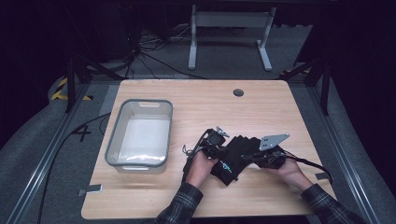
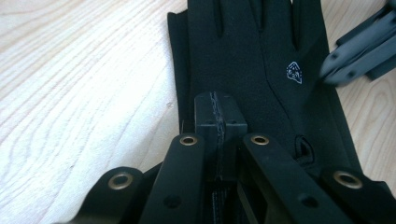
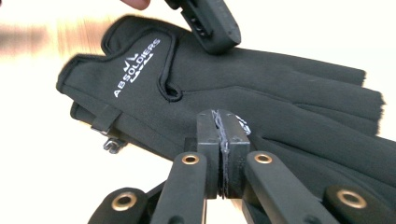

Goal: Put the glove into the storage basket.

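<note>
left tongs [image 2: 219,122] – pressed together over black fabric glove [image 1: 236,156] | right tongs [image 3: 222,140] – likewise closed | pale wooden surface [image 1: 261,112] | grey plastic bin [image 1: 140,133] alongside

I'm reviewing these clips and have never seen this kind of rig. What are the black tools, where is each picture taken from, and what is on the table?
No robot here: a person holds a two-jaw tool in each hand. The high view looks down on the wooden table; the other two come from cameras riding on the tools. The left gripper and right gripper meet over black gloves. Each gripper's own view shows its jaws closed together above the fabric; whether they pinch it is unclear. An empty grey-rimmed tub stands to the left.
</note>
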